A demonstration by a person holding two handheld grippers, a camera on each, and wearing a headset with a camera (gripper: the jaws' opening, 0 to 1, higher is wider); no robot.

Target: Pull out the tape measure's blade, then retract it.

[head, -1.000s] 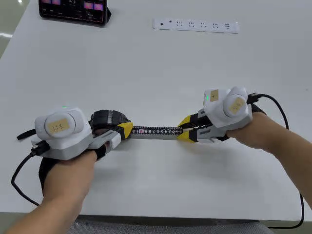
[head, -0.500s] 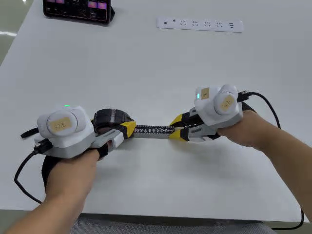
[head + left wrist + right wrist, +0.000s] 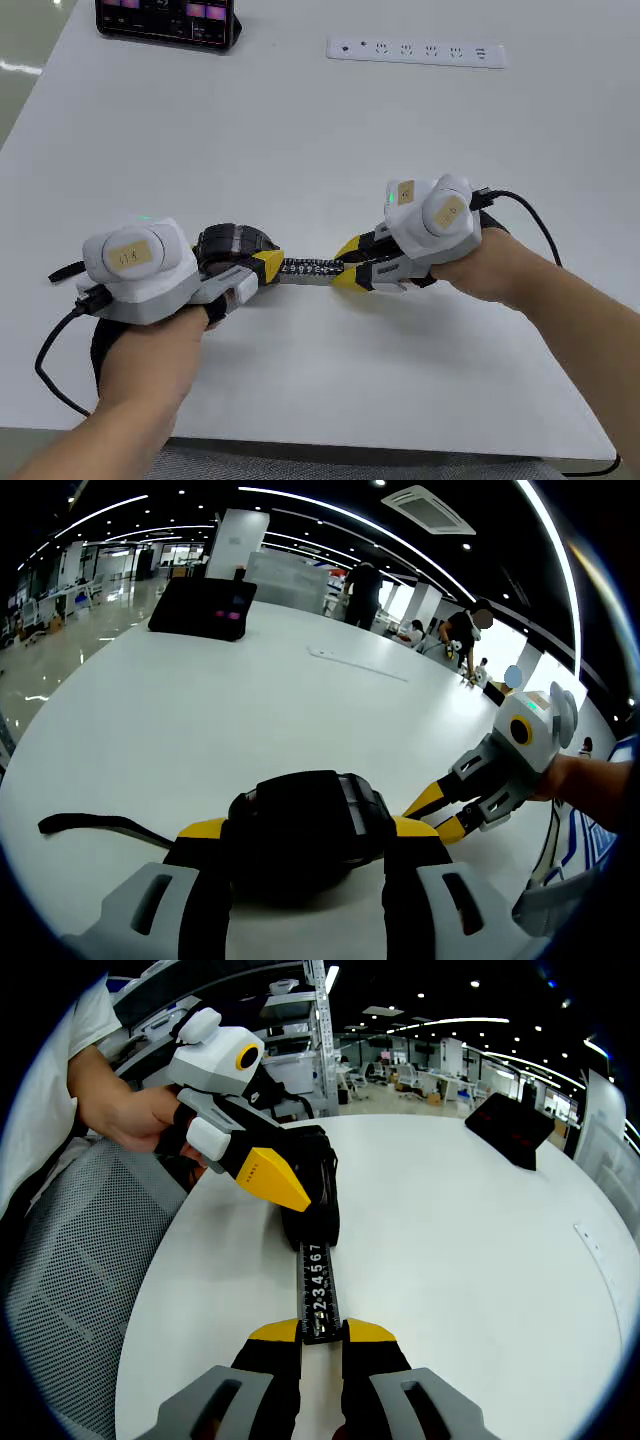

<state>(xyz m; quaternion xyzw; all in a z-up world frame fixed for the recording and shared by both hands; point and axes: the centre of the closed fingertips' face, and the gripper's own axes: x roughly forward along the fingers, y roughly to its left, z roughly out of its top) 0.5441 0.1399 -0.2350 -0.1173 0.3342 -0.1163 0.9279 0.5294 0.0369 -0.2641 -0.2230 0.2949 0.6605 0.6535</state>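
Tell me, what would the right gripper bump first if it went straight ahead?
The right gripper would probably hit the case first, right along the blade it pinches.

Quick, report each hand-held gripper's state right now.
Left hand-held gripper: closed on the black rounded tape measure case.
Right hand-held gripper: closed on the tip of the dark numbered metal blade.

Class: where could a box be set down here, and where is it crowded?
Free: bare tabletop between power strip, dark screen and tape measure. Crowded: the near middle, where left gripper clamps it and right gripper its blade.
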